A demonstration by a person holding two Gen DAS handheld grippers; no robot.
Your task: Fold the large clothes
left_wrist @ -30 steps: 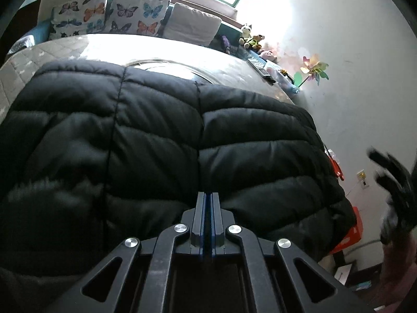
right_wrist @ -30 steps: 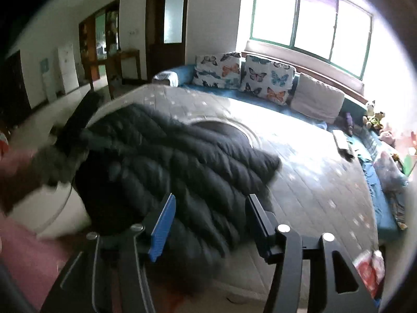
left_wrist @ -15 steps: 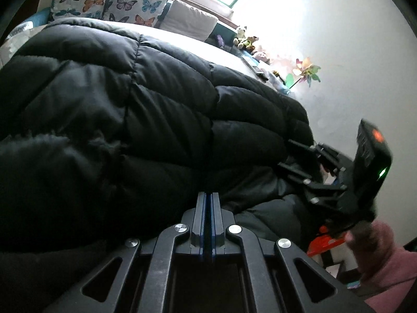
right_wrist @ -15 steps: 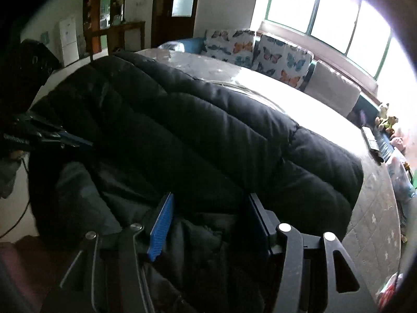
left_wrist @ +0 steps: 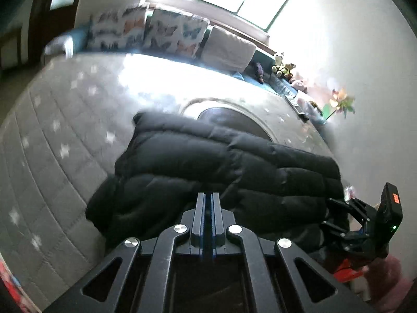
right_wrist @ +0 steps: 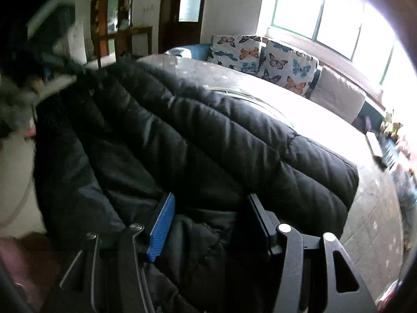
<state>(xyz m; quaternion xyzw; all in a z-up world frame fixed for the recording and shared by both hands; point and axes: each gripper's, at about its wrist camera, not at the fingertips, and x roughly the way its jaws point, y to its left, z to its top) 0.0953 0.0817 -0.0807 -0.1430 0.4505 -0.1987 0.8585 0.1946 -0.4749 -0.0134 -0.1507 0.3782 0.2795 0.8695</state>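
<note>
Your left claw was clenched tight, its fingers pressed flat together with nothing visibly caught between them. Your right claw stood half spread, with a bunch of the coat's near edge lying between its fingers; whether the pads actually pinched that cloth could not be told from either view.

The coat, a black quilted puffer, lay on the bed, its near part hanging toward you over the mattress edge and its far hem reaching almost to the round mark in the mattress top.

The main risk, as it looked, was the bulk. Puffy quilting springs back, so a fold laid over loosely would likely open again or slide off the near edge, where much of the weight already sat. With one claw empty, a lift from the right side alone would probably drag the coat askew. The slick shell could also slip out of a half-spread claw.

Around it, butterfly cushions and a plain cushion lined the far end under the window, with small toys along the wall side. All stood well apart from the coat; nothing blocked the fold.
</note>
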